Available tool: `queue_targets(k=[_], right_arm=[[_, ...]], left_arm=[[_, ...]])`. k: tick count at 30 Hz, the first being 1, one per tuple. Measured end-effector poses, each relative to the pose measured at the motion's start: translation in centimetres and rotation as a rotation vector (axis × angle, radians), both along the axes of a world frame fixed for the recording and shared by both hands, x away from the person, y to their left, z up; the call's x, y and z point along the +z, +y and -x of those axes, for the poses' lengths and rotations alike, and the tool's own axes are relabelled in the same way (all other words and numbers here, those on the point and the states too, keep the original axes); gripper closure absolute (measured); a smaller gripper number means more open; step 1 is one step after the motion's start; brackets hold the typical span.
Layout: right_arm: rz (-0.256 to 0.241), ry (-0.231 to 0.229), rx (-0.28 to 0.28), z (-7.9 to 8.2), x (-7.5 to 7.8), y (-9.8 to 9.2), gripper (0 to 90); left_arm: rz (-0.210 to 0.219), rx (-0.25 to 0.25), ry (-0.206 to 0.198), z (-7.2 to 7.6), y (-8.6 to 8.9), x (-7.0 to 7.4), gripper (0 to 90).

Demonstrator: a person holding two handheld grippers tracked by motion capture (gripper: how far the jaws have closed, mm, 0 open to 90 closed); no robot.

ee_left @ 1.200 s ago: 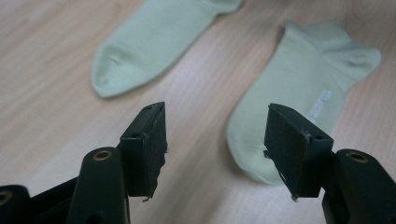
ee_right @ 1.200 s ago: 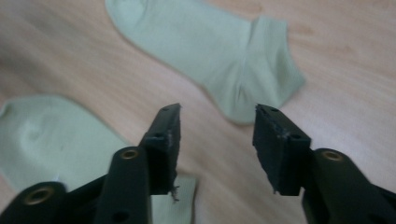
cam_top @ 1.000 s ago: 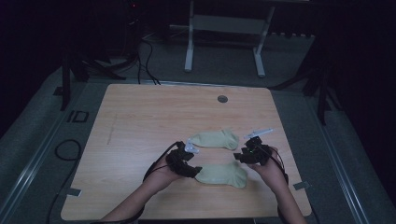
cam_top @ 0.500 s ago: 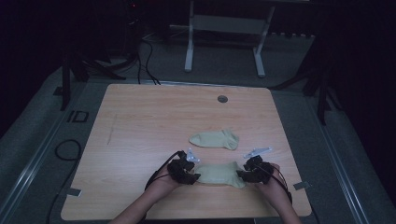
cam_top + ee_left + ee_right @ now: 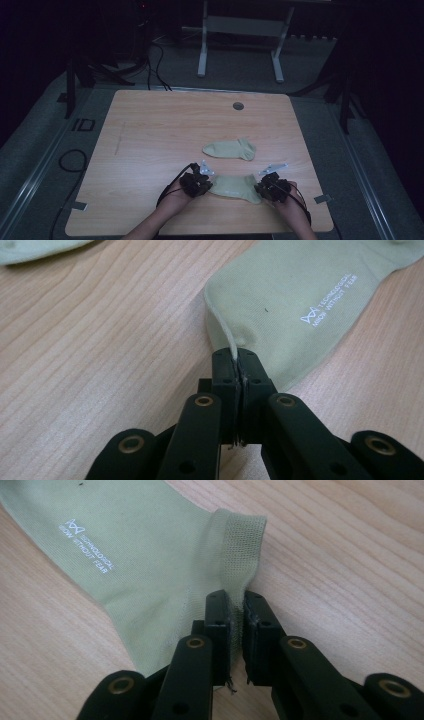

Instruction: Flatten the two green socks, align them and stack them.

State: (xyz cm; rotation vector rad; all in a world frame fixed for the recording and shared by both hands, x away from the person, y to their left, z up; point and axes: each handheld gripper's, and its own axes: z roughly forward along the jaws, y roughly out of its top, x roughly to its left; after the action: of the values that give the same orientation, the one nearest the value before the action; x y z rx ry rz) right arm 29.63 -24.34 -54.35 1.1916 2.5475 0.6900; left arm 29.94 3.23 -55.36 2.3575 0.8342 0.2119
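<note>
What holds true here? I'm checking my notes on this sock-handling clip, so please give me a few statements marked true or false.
1. The left tongs are shut on the toe end of the near sock. True.
2. The right tongs hang open above the table. False: they pinch the sock by its ribbed cuff.
3. The far sock lies apart from both tongs. True.
4. The near sock bears white printed lettering. True.
5. The two socks are stacked one on the other. False: they lie apart, with bare wood between them.
</note>
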Motion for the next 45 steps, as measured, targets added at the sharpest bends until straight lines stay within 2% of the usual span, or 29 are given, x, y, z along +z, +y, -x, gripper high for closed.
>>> queue_targets(k=[6,9,13,21,26,29,38,45], right_arm=[[-0.045,0.003,-0.012,0.3,0.7,0.0,82.7],[-0.055,-0.025,-0.001,0.5,1.7,0.1,82.6],[-0.087,-0.059,-0.013,0.7,3.3,0.3,82.6],[-0.103,-0.111,-0.006,0.2,5.7,0.8,82.6],[-0.1,-0.141,-0.008,-0.8,7.3,1.2,82.6],[-0.091,-0.16,-0.01,-1.6,8.2,1.5,82.6],[-0.09,-0.199,-0.007,-4.0,10.8,2.2,82.5],[-0.077,-0.188,-0.023,-6.5,11.3,2.9,82.6]], left_arm=[[0.035,0.02,-0.01,0.2,0.8,1.1,88.2],[0.032,0.017,-0.026,0.4,1.1,2.0,88.2],[0.037,0.024,-0.055,0.5,1.6,3.5,88.2],[0.038,0.032,-0.082,-0.2,2.4,5.8,88.2],[0.054,0.045,-0.081,-1.2,2.7,6.9,88.1],[0.049,0.052,-0.091,-1.7,2.8,7.6,88.1],[0.065,0.096,-0.096,-3.9,3.3,9.2,88.1],[0.027,0.137,-0.099,-6.1,3.0,9.4,88.2]])
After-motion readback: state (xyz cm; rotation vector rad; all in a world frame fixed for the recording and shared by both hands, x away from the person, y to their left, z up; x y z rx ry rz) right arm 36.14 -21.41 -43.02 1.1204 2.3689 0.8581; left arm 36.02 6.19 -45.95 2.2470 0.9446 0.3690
